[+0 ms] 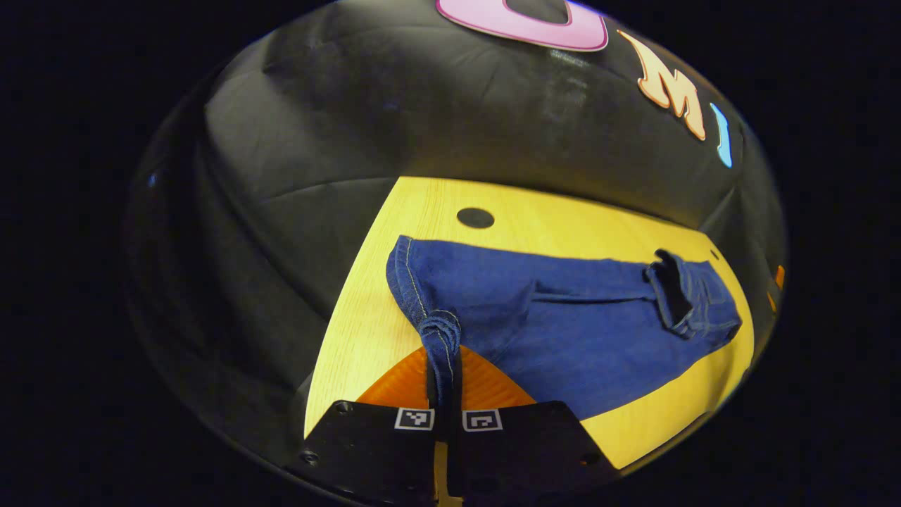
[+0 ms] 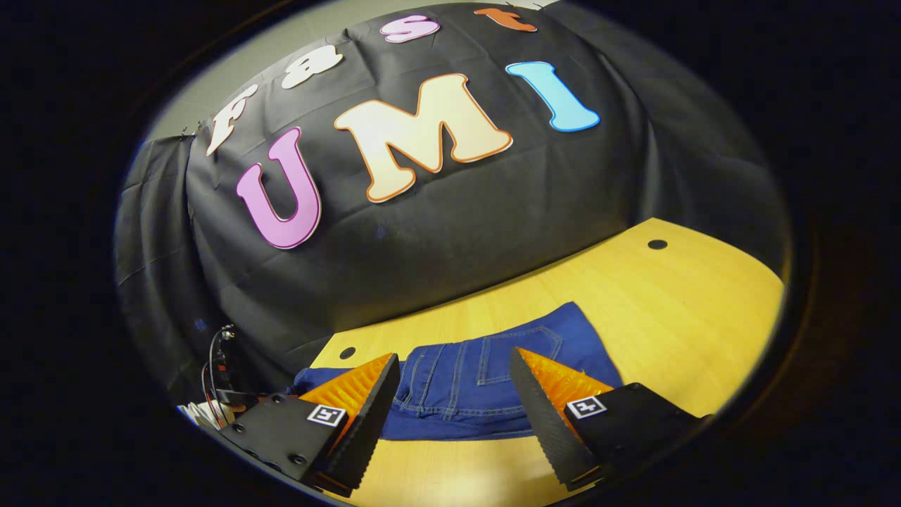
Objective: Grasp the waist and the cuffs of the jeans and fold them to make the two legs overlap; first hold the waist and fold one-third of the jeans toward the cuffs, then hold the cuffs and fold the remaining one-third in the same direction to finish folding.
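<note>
Blue jeans [image 1: 563, 331] lie lengthwise across the yellow wooden table [image 1: 366, 331]. The cuff end is nearest in the left gripper view and the waist end [image 1: 693, 296] is far right, with a dark fold in it. My left gripper [image 1: 443, 362] is shut on the bunched cuff [image 1: 440, 329], which rises slightly off the table. In the right gripper view, the waist part of the jeans [image 2: 464, 394], with a back pocket and seams, lies flat. My right gripper [image 2: 454, 359] is open just above it, one finger on each side and nothing held.
The table has round dark holes [image 1: 475, 217] [image 2: 657, 244] [image 2: 347, 353] near its back edge. Black cloth wall [image 2: 450, 232] stands close behind the table. Cables and white items [image 2: 218, 384] sit off the table's left end. Bare wood [image 2: 690, 310] lies right of the jeans.
</note>
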The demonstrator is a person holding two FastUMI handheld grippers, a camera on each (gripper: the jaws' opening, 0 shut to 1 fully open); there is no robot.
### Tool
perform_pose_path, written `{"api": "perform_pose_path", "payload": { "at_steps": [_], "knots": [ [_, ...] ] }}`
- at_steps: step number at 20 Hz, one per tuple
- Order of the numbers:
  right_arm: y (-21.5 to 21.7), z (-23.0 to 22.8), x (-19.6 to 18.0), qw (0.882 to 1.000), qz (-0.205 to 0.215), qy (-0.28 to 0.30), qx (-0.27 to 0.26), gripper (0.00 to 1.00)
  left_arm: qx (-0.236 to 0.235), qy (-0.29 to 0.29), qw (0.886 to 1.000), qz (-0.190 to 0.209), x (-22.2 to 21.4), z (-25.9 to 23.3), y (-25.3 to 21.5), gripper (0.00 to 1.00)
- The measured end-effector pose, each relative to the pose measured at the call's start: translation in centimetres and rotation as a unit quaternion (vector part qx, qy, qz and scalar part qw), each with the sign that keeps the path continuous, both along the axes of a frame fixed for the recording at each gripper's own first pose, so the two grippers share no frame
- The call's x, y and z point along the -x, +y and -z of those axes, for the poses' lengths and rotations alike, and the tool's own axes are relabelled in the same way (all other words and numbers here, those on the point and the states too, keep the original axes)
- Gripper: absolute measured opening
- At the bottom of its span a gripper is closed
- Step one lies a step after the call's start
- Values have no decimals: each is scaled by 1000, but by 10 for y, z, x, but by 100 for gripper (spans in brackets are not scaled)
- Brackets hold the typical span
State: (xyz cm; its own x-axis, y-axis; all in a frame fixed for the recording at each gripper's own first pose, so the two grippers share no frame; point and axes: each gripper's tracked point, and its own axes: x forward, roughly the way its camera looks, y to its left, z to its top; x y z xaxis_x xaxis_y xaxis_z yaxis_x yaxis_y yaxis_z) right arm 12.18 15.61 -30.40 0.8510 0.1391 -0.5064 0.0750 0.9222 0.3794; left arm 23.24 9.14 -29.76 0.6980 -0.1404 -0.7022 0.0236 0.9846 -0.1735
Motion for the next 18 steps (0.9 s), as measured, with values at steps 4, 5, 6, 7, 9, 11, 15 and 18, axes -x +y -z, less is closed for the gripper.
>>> {"api": "perform_pose_path", "payload": {
  "at_steps": [4,5,6,7,9,11,15,18],
  "knots": [
    [-42,-21,1,1000,-3,-9,-5,98,20,-49,999,0,-11,-71,-44,0],
    [-52,-25,1,1000,-4,-9,-7,98,24,-59,998,6,-14,-86,-62,0],
    [-62,-28,1,1000,-4,-10,-7,98,26,-69,997,14,-16,-100,-79,0],
    [-72,-30,3,1000,-5,-11,-10,97,28,-77,996,20,-19,-111,-96,0],
    [-91,-36,5,1000,-6,-14,-14,98,38,-90,995,31,-23,-133,-133,0],
    [-108,-40,7,1000,-8,-17,-15,98,50,-102,992,45,-22,-151,-173,0],
    [-137,-46,14,1000,-13,-16,-17,98,60,-120,988,78,-27,-167,-249,0],
    [-159,-48,24,1000,-14,-15,-15,98,77,-123,985,94,-29,-169,-304,0]
  ]
}}
